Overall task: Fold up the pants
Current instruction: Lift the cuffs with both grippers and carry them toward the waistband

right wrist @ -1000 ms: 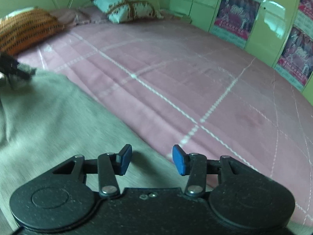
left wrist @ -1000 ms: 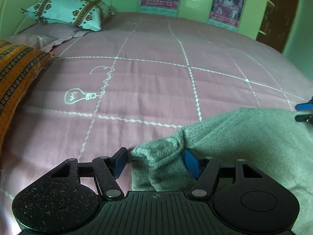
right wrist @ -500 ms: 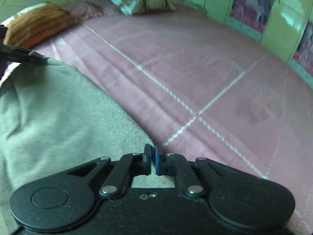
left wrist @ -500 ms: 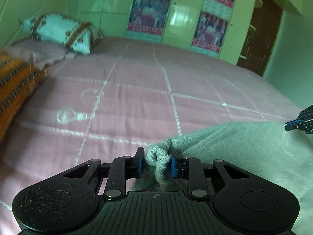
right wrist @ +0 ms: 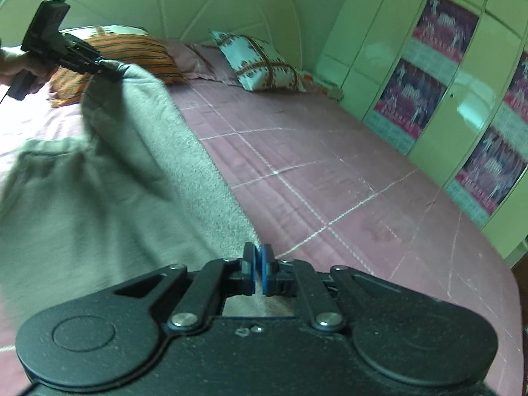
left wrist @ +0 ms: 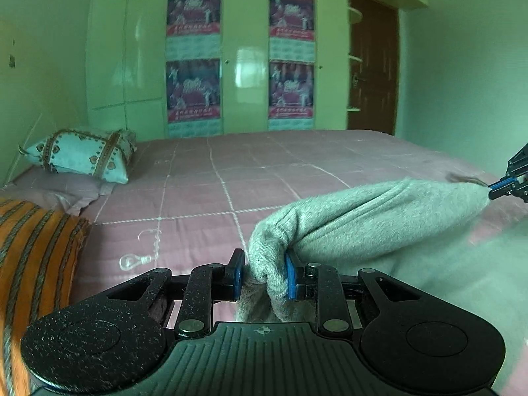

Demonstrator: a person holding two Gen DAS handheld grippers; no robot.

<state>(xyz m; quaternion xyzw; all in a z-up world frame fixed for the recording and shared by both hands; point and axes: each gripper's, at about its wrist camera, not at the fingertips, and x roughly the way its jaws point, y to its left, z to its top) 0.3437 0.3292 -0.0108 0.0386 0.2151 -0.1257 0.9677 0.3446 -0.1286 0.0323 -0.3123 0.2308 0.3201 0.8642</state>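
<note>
pants (left wrist: 379,217) lifted off bed (left wrist: 264,171) since 0.5 s ago | left gripper (left wrist: 262,275) and right gripper (right wrist: 258,272) fingers both clamped on 1 edge | fold-over judged next

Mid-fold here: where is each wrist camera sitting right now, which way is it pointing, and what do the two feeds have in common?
Left wrist: behind the left gripper, shut on the pants; faces across the bed to the wardrobe; right gripper at the right edge.
Right wrist: behind the right gripper, shut on the pants' edge; faces the pillows; left gripper and hand upper left.
Shared: pants, bed, pillows, wardrobe, each other's gripper.
</note>
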